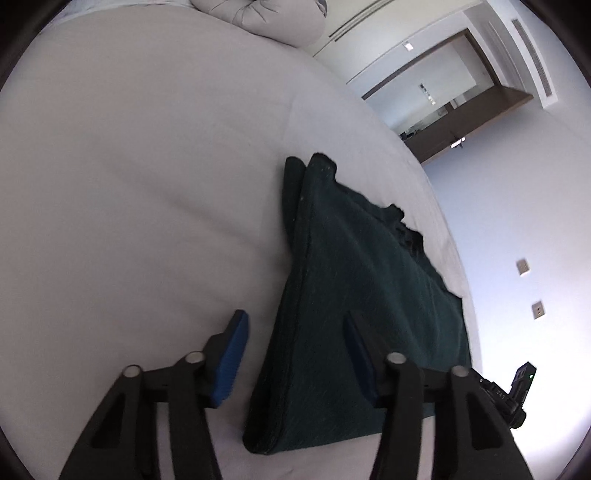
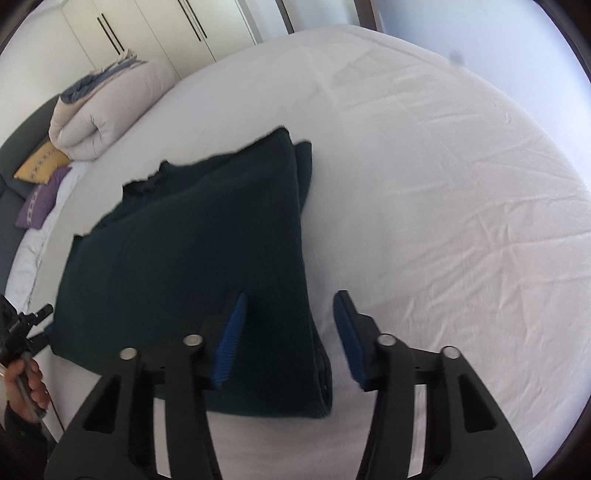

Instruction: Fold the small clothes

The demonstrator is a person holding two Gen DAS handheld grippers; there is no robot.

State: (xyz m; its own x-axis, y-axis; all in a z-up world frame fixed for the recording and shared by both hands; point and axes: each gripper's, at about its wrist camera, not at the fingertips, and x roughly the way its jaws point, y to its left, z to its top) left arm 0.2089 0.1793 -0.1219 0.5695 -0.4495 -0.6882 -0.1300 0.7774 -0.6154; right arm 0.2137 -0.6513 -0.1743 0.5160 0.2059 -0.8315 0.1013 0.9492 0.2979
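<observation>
A dark green garment [image 1: 354, 295] lies folded in layers on the white bed sheet [image 1: 129, 184]; it also shows in the right wrist view [image 2: 199, 266]. My left gripper [image 1: 295, 347] is open and empty, its jaws standing either side of the garment's left folded edge, just above it. My right gripper [image 2: 290, 325] is open and empty, its jaws standing either side of the garment's right folded edge near the front corner. The other gripper's tip [image 2: 33, 321] shows at the garment's far left corner.
A rolled duvet [image 2: 107, 110] and two cushions [image 2: 40, 184] lie at the head of the bed. White wardrobes [image 2: 155, 33] stand behind. A doorway [image 1: 443, 107] and wall [image 1: 517, 229] lie past the bed's edge. Bare wrinkled sheet [image 2: 443, 184] spreads to the right.
</observation>
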